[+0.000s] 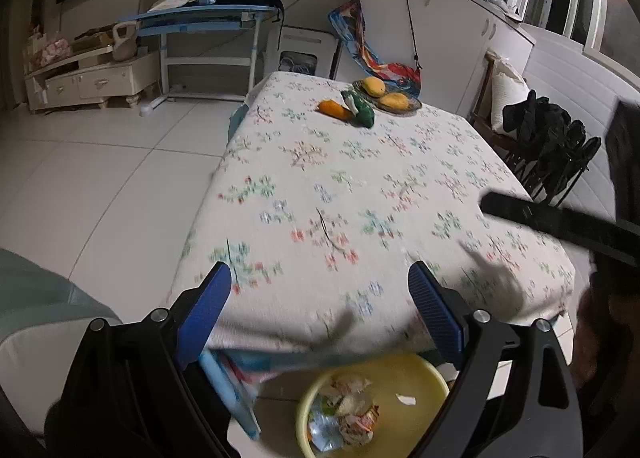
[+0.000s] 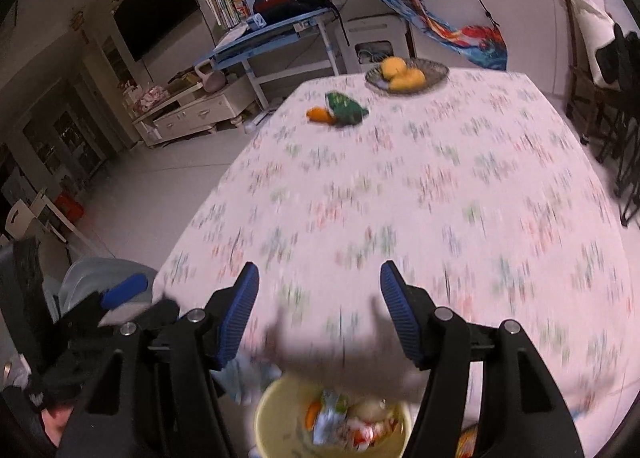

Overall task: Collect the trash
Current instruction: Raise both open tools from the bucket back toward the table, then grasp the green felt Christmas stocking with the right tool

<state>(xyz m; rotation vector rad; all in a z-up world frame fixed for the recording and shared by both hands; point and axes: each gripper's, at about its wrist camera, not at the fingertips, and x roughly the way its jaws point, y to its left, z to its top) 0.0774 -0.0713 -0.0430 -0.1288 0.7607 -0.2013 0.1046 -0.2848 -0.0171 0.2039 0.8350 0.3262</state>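
While both views are smeared by blur, the main things can be made out. The left gripper has its jaws spread wide, with nothing between the blue pads; only the floral cloth of the surface shows in the gap. The right gripper stands partly open, its jaws likewise empty over the same cloth.

In the left wrist view a yellow bin sits below the near edge of the surface, at about 6 o'clock, and it holds crumpled wrappers and scraps. The right wrist view shows that bin at 6 o'clock too, between the gripper's two arms, with the trash heaped inside.

At the far end of the surface, toward 12 o'clock, lie an orange packet and a green packet touching each other, just beside a dish of yellow fruit. A black bar of the right gripper crosses the left view at 3 o'clock. Dark chairs stand at the surface's right side, around 2 o'clock.
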